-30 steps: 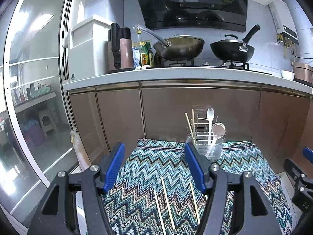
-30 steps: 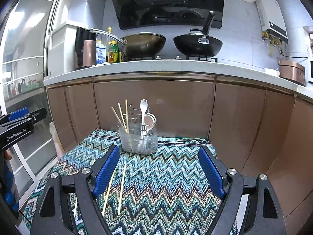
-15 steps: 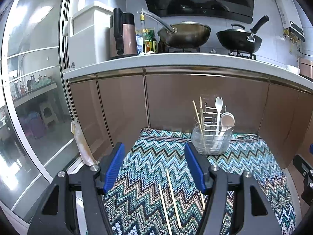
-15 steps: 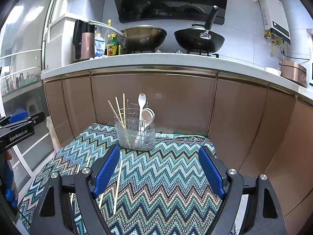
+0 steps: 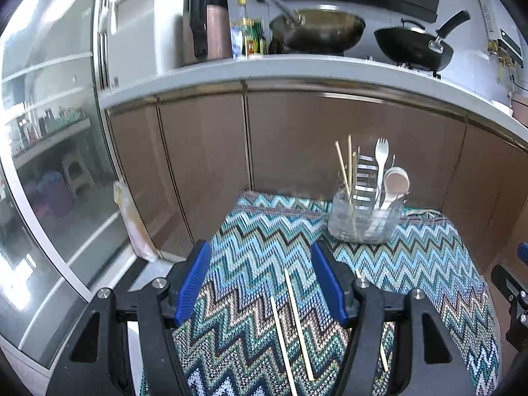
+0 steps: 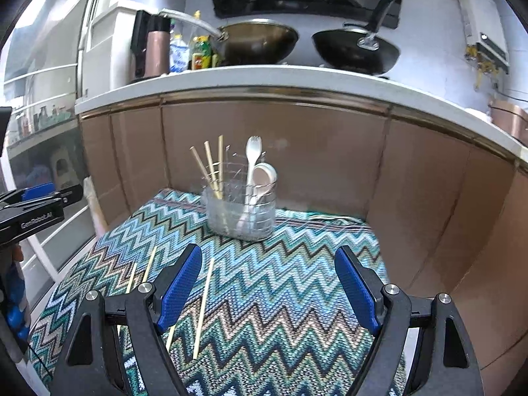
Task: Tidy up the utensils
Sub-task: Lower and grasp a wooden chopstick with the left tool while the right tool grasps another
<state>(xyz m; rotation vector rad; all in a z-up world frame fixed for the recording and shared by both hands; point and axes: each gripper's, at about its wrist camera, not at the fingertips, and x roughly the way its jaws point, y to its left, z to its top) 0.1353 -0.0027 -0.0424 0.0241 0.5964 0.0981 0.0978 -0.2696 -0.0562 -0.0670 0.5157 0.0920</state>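
Note:
A clear utensil holder [image 5: 364, 219] [image 6: 241, 213] stands at the back of the zigzag cloth [image 5: 264, 264] [image 6: 290, 297]. In it are upright chopsticks [image 6: 211, 168], a white fork [image 6: 252, 151] and a white spoon [image 6: 265, 175]. Loose chopsticks [image 5: 297, 323] [image 6: 203, 307] lie flat on the cloth. My left gripper [image 5: 260, 280] is open above two of them, nothing held. My right gripper [image 6: 269, 287] is open and empty; one chopstick lies just inside its left finger. The left gripper [image 6: 36, 211] shows at the right wrist view's left edge.
Brown cabinet doors [image 6: 297, 158] close off the back and right of the cloth. A white counter [image 6: 264, 79] above carries two woks [image 6: 257, 43], bottles and a jug. A glass sliding door [image 5: 49, 165] stands to the left. The right gripper's edge [image 5: 514, 293] shows far right.
Both grippers have moved forward and dipped down toward the cloth. The holder and loose chopsticks look nearer and lower cabinets fill more of each view. Jaws kept their width.

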